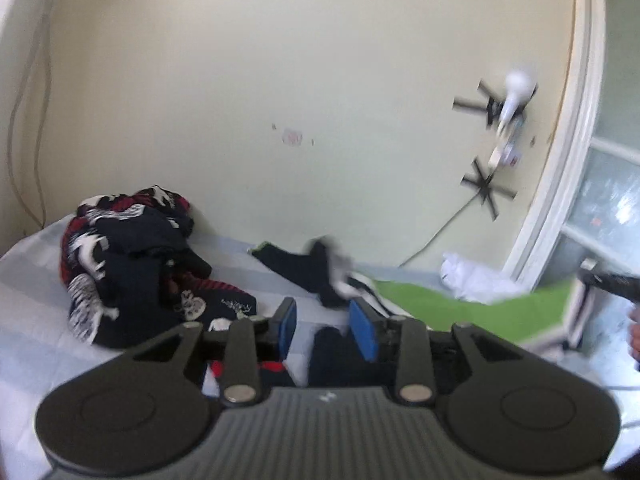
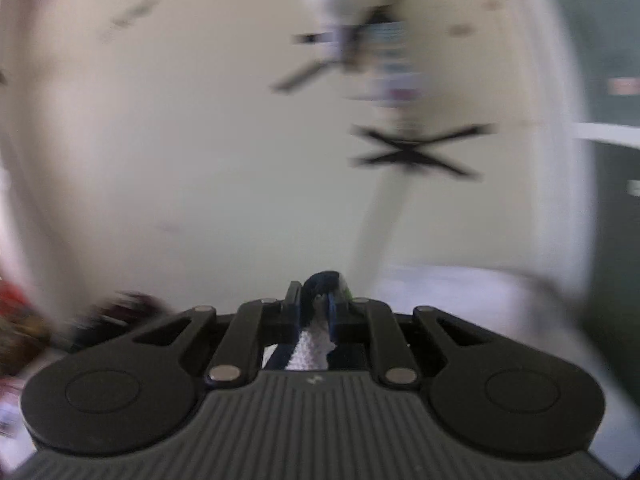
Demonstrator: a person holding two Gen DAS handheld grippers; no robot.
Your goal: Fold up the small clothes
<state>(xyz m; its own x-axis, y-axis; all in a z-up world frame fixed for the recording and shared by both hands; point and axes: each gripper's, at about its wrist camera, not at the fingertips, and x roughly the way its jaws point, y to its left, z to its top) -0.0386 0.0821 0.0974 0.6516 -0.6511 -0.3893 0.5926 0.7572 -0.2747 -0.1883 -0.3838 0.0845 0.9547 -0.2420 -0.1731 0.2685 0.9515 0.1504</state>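
Two grippers are present. The left gripper (image 1: 323,326) has its two blue-padded fingers (image 1: 363,330) spread apart with nothing between them; dark fabric lies below the gap. The right gripper (image 2: 316,300) is pressed together on a fold of cloth, pinching a green and striped garment (image 1: 472,308); in the right wrist view, dark, white and a trace of green fabric (image 2: 320,328) bunch between the jaws.

Clothing count on the surface:
- One heap of dark clothes (image 1: 120,268) with red stripes and white animal prints, at the left, against the wall
- One dark sock-like item (image 1: 304,268) with a green cuff, lying flat near the centre
- One green and striped garment, lifted at its right end, stretching from the centre toward the right
- One crumpled white item (image 1: 468,276), at the right, near the door frame

The surface is a pale blue sheet (image 1: 36,320), probably a bed. The wall (image 1: 280,60) is cream-coloured. Two black tape crosses (image 1: 486,190) fix a white device and a cable to it. A white door frame (image 1: 560,160) with frosted glass stands at the right. The right wrist view is heavily motion-blurred
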